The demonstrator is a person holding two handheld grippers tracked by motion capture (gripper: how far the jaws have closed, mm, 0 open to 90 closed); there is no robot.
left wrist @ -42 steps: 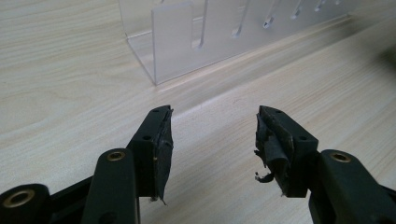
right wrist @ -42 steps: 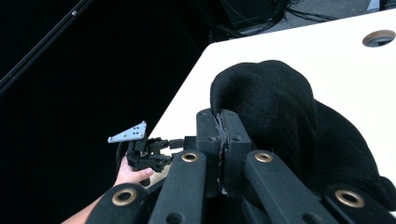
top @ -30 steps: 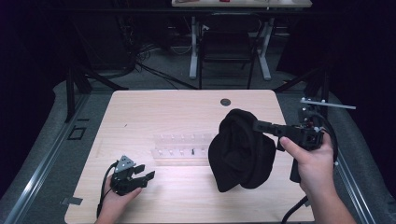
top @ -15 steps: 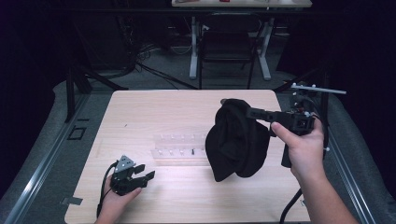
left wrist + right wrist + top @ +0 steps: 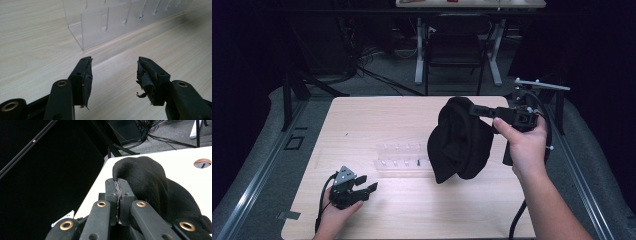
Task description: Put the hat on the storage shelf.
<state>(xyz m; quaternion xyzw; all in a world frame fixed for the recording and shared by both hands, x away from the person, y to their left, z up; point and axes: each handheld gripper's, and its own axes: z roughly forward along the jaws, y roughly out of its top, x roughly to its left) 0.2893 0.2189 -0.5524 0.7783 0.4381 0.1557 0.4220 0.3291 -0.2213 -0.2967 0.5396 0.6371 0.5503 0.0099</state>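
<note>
Black cloth item (image 5: 460, 140) (soft, knit-like; looks like a beanie, type not certain) is seen hanging over the R half of the table (image 5: 377, 120). Long axis approx. vertical: top edge pinched at upper R, bulk drooping down toward the table; whether the lower end touches the top cannot be told.

R gripper (image 5: 477, 109) is held roughly level, pointing toward the table centre in high view. Jaws are closed tight on a fold of the cloth; in R gripper view the pads meet w/ fabric (image 5: 150, 187) nipped at the tips (image 5: 117, 185).

L gripper (image 5: 364, 184) is rested low at the near L corner, jaws spread wide, nothing between them; in L gripper view, bare wood is seen between the pads (image 5: 86, 82).

Clear acrylic slotted rack (image 5: 401, 157) lies mid-table, just L of the cloth and ahead of the L gripper.

Surface: pale wood-grain top, round grommet (image 5: 202, 163) near the far edge. Room: dark, grey floor, cables, a chair (image 5: 454, 47) and desk legs behind.
</note>
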